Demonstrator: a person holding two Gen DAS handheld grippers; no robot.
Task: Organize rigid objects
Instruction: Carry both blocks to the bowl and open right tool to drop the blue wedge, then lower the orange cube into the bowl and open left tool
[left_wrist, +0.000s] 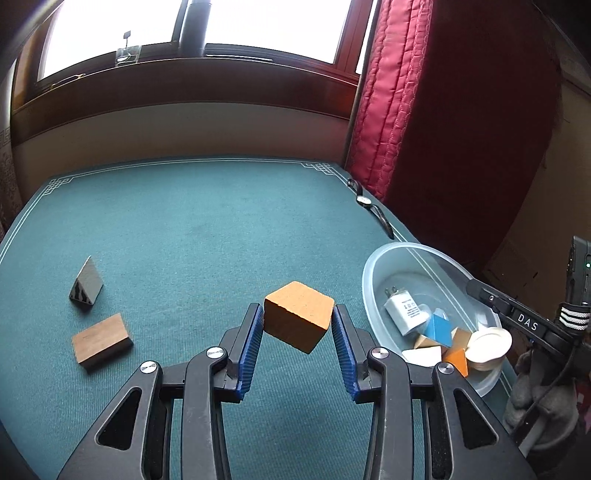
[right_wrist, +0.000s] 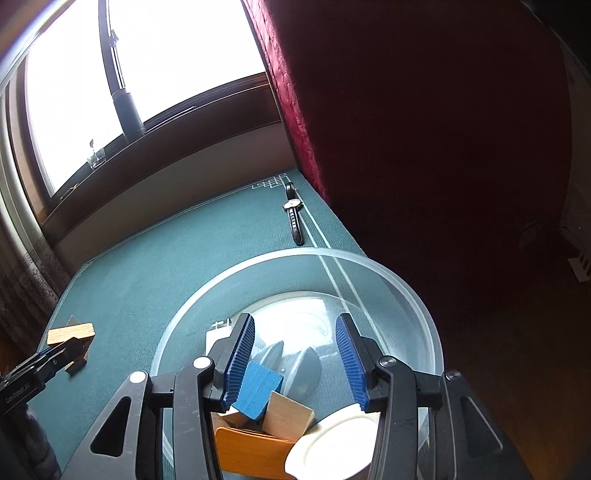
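My left gripper (left_wrist: 297, 311) is shut on an orange wooden cube (left_wrist: 297, 315) and holds it tilted above the green table mat (left_wrist: 184, 229). A clear plastic bowl (left_wrist: 369, 273) stands to its right. The bowl holds a white charger (left_wrist: 404, 308), a blue block (right_wrist: 256, 387), wooden blocks (right_wrist: 288, 417) and a white disc (right_wrist: 332, 450). My right gripper (right_wrist: 294, 325) hangs over the bowl (right_wrist: 406, 288), open, its pads pressing on nothing. A dark triangular prism (left_wrist: 86, 284) and a brown wooden block (left_wrist: 101, 341) lie on the mat at the left.
A wristwatch (right_wrist: 293, 210) lies near the mat's far right edge, beyond the bowl. A red quilted panel (left_wrist: 406, 110) stands along the right side. A wall and window sill run behind the table. Bare mat stretches between the loose blocks and the bowl.
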